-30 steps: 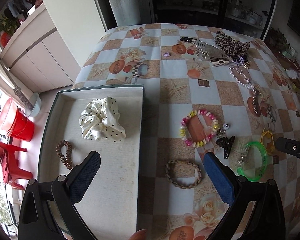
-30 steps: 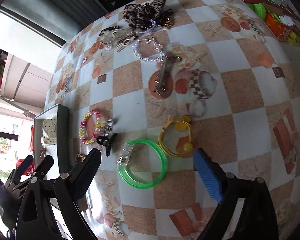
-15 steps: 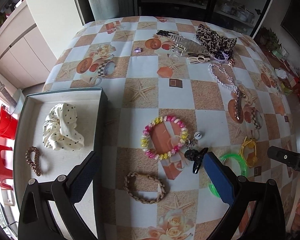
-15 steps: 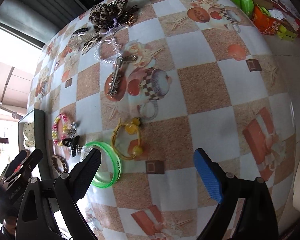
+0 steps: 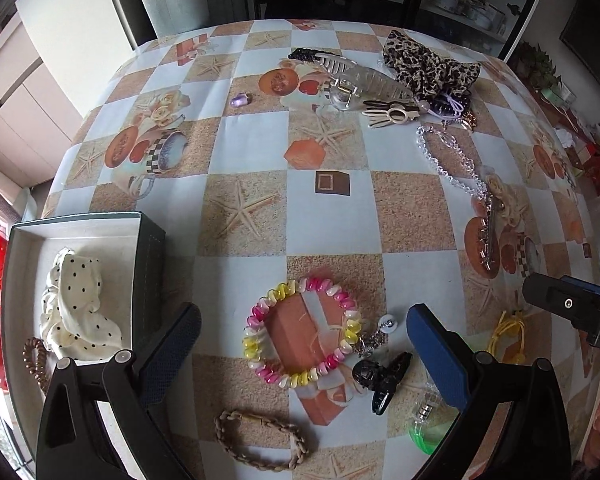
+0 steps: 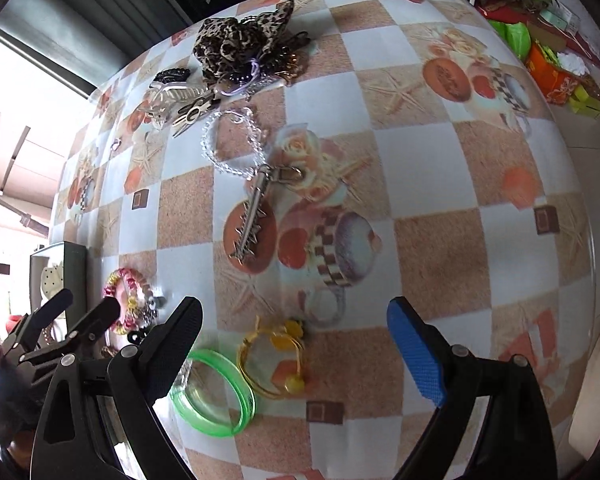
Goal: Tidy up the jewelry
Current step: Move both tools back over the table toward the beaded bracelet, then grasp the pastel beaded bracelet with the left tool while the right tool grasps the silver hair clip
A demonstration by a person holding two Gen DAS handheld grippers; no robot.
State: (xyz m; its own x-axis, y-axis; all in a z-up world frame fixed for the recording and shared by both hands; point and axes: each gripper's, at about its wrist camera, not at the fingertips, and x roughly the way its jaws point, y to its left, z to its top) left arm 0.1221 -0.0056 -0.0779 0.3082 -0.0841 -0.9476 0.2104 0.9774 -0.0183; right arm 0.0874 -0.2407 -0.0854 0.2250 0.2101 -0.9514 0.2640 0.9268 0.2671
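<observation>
My left gripper (image 5: 302,354) is open above a pink-and-yellow spiral bracelet (image 5: 300,330), with a black claw clip (image 5: 382,378) and a braided brown bracelet (image 5: 260,438) close by. A tray (image 5: 150,248) at the left holds a polka-dot scrunchie (image 5: 78,304) and a brown coil hair tie (image 5: 36,362). My right gripper (image 6: 296,346) is open over a yellow bead bracelet (image 6: 274,358), with a green bangle (image 6: 212,392) beside its left finger. A spiked metal clip (image 6: 252,216) and a clear bead bracelet (image 6: 228,144) lie farther off.
At the far end of the table lie a leopard scrunchie (image 5: 428,64), a clear claw clip (image 5: 364,84), a beige clip (image 5: 392,114) and a small purple gem (image 5: 240,99). The table's right edge (image 6: 588,240) drops toward boxes on the floor.
My left gripper has moved right from over the tray to over the spiral bracelet. My right gripper has shifted right, from the green bangle toward the yellow bracelet. Both stay open.
</observation>
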